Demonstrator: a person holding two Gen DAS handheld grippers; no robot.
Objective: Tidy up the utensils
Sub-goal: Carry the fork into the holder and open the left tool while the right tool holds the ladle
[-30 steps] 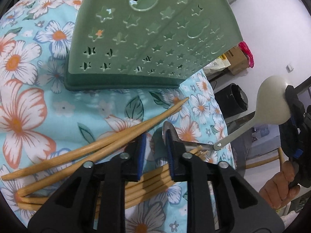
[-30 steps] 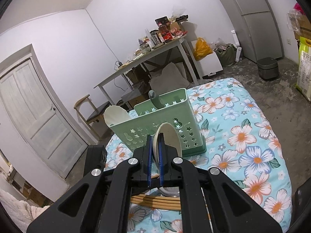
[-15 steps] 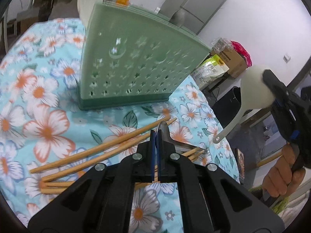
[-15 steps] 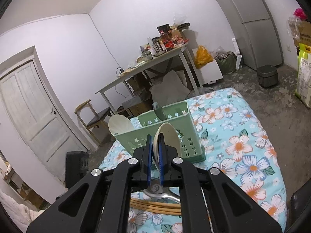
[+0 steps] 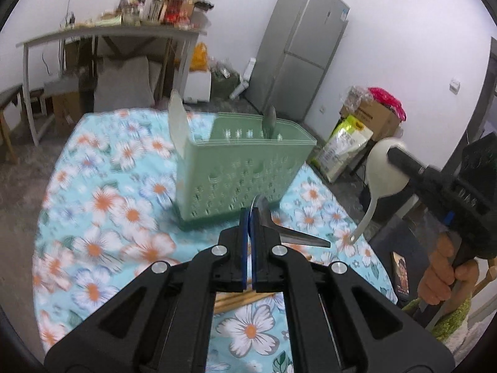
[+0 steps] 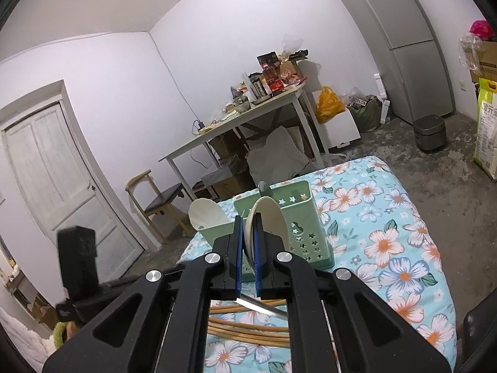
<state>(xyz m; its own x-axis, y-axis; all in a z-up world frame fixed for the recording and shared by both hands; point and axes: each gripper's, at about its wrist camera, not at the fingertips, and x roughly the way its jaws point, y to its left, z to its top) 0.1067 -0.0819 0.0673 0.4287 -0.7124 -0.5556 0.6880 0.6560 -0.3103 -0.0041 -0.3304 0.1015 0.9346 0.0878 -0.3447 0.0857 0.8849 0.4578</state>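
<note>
Both wrist cameras look forward and down, seemingly near, sharing the green caddy [image 5: 245, 171] [image 6: 303, 217].

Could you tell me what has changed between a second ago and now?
The left gripper closed on the metal spoon that lay on the chopsticks and lifted it off the floral cloth. The right gripper still grips the white spoon; the green caddy stays put.

The utensil caddy [image 6: 298, 217] stands on the flowered tablecloth [image 6: 403, 248] near its far edge, with two spoons [image 6: 205, 214] upright inside. Chopsticks [image 6: 248, 329] lie near the cloth's near edge. Behind stand a cluttered table [image 6: 248, 118] and, to its right, a refrigerator [image 6: 400, 43].
</note>
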